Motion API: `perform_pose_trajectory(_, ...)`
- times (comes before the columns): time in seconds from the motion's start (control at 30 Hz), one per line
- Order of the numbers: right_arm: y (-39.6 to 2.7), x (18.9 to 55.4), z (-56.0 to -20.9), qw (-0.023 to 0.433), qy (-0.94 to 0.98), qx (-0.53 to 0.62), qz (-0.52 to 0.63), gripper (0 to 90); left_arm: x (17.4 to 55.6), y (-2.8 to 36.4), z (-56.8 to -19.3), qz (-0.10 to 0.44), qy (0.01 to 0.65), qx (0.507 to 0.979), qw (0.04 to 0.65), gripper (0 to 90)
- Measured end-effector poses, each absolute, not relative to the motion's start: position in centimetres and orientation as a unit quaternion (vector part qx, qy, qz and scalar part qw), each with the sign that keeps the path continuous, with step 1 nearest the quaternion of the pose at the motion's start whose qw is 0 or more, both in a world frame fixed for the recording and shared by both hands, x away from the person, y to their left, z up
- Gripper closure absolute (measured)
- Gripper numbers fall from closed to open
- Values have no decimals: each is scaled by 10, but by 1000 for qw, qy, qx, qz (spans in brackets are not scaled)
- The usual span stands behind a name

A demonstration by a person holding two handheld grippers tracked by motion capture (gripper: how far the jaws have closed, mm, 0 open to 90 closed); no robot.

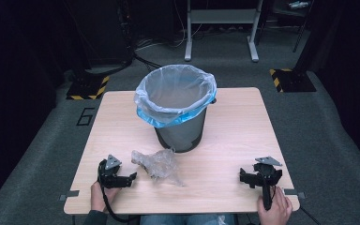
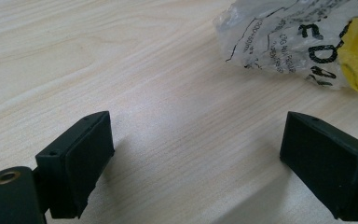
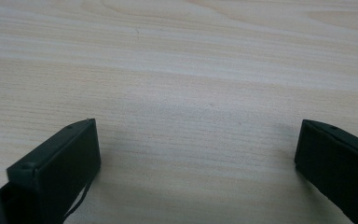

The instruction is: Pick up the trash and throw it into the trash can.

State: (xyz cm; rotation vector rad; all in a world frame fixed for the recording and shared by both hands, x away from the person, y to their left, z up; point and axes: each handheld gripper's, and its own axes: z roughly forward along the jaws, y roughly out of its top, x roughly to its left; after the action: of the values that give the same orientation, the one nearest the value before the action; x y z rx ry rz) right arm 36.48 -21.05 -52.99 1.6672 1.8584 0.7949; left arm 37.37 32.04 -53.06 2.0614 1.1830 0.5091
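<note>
A crumpled clear plastic bag (image 1: 158,164) lies on the wooden table (image 1: 234,140) in front of a dark bin (image 1: 178,112) lined with a translucent bag that has a blue edge. My left gripper (image 1: 132,178) rests on the table just left of the crumpled bag, jaws wide open and nothing between them. In the left gripper view the bag (image 2: 298,42) shows black print and a yellow patch, lying ahead and to the right of the open gripper (image 2: 196,158). My right gripper (image 1: 258,177) sits near the table's front right corner, open over bare wood (image 3: 196,163).
The bin stands at the middle back of the table. A hand holds each gripper at the table's front edge. Beyond the table are grey carpet, yellow-black floor plates (image 1: 89,86) and a metal stand's legs (image 1: 220,33).
</note>
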Motion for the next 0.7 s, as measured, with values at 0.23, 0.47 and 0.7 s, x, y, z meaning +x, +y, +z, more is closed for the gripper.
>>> perform_pose_trajectory(0.23, -211, 365, -530, 257, 686, 615, 293, 0, 374, 321, -531, 195, 456, 796, 348, 90)
perform_pose_trajectory(0.47, -211, 365, -530, 257, 687, 613, 294, 0, 376, 323, -526, 175, 436, 821, 325, 58)
perform_pose_trajectory(0.7, -211, 365, -530, 256, 688, 612, 294, 0, 371, 319, -509, 155, 414, 853, 279, 2)
